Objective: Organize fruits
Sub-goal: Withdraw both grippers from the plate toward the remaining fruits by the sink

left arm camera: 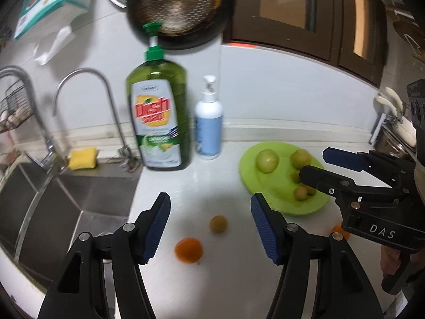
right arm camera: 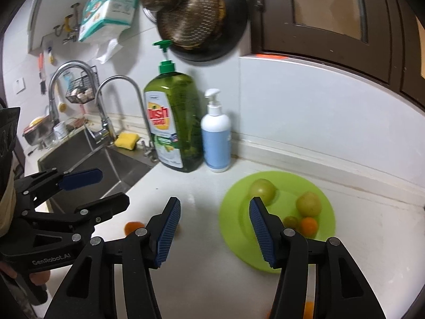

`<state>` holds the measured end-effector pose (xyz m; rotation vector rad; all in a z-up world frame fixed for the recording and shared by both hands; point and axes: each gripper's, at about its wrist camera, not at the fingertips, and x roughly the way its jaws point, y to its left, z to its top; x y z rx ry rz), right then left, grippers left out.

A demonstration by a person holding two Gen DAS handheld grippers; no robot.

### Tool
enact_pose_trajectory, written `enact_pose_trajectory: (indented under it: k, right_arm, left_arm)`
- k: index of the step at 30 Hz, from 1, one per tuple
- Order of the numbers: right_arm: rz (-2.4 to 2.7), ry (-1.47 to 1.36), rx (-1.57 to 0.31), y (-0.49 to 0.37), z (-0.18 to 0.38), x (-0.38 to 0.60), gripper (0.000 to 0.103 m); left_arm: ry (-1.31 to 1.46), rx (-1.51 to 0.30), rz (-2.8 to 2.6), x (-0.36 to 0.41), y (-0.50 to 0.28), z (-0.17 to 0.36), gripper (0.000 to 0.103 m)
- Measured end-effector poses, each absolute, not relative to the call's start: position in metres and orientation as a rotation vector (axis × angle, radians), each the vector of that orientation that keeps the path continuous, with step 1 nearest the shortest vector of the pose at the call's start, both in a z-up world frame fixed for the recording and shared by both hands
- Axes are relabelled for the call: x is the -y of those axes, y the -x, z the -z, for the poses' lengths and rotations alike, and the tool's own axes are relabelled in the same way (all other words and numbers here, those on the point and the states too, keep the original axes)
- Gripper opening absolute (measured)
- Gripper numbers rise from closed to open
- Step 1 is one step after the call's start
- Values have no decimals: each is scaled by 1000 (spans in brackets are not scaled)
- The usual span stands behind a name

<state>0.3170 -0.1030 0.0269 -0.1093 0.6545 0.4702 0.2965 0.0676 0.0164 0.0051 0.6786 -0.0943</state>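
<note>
Left gripper (left arm camera: 211, 223): released, jaws standing wide apart, nothing between the blue pads; it hangs above the white counter (left arm camera: 225, 279). Between the pads in the left wrist view lie two loose fruits: a small yellow-green fruit (left arm camera: 218, 224) and, at its 7 o'clock, a small orange fruit (left arm camera: 188, 250); the two are near one another but not touching; neither touches a pad.

Right gripper (right arm camera: 215, 230): likewise released, jaws wide, nothing grasped; it is held over the counter with its right finger overlapping the left part of the green plate (right arm camera: 233, 228). In the left wrist view the right gripper crosses in front of the plate from 3 o'clock, hiding part of it.

The green plate rests on the counter at 4 o'clock from the white pump bottle (right arm camera: 215, 138). On the plate, per the right wrist view: a large green fruit (right arm camera: 261, 191) at the rear left; a second green fruit (right arm camera: 308, 204) at its 4 o'clock; a small dark-green fruit (right arm camera: 291, 221) just beside an orange fruit on the plate (right arm camera: 309, 225) at the near side; whether these last two touch cannot be told.

A further orange fruit (left arm camera: 338, 230) shows at the edge of the right gripper body in the left wrist view, mostly hidden.

Green dish soap bottle (right arm camera: 174, 125) stands just left of the pump bottle; sink (left arm camera: 61, 204) at 9 o'clock from the loose fruits; yellow sponge (left arm camera: 82, 157) on the sink's rear ledge.
</note>
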Motion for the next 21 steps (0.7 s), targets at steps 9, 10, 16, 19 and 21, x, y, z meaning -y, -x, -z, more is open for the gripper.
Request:
enact_pose_trajectory:
  k: [9, 10, 16, 19, 21]
  right_arm:
    - [-567, 165, -718, -321, 3, 66, 55]
    - [-573, 170, -728, -322, 7, 62, 55]
    - [-601, 178, -796, -333, 33, 43, 55]
    - [-608, 175, -839, -341, 48, 35, 55]
    - [-612, 174, -862, -345, 56, 31, 55]
  left_arm:
    - [34, -709, 70, -94, -279, 15, 62]
    - [32, -710, 74, -96, -277, 20, 62]
    - [20, -714, 84, -101, -276, 42, 62]
    - [24, -745, 96, -102, -281, 57, 61]
    - [34, -756, 112, -102, -284, 64, 60]
